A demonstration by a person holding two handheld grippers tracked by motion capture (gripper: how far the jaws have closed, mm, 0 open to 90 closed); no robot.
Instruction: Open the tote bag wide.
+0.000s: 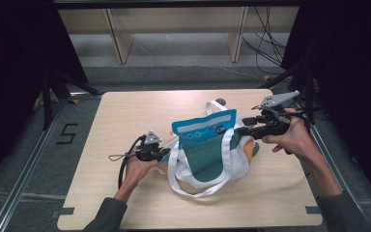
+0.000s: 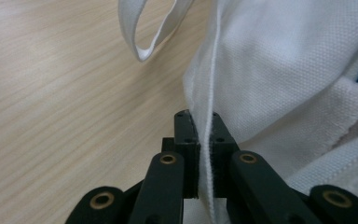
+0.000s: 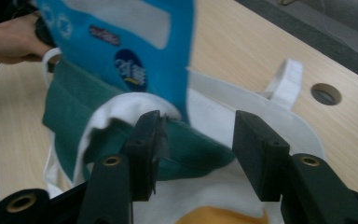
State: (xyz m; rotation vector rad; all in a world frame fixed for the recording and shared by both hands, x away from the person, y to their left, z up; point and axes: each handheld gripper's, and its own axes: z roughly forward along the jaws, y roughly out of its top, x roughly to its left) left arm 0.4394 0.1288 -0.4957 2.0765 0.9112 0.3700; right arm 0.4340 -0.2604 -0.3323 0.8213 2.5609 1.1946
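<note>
Tote bag point(image 1: 207, 154), white canvas, mid-table: blue packet point(image 1: 204, 129) stands partly inside its mouth, insertion unfinished. Left gripper point(image 2: 204, 140) pinches the bag's hem; right gripper point(image 3: 196, 140) gapes wide, empty, beside the packet.

Lab: framed table point(image 1: 125, 203), loose cables point(image 1: 265, 43)

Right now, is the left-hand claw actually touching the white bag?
Touching. In the left gripper view, the left gripper is shut on a seam edge of the white bag.
</note>
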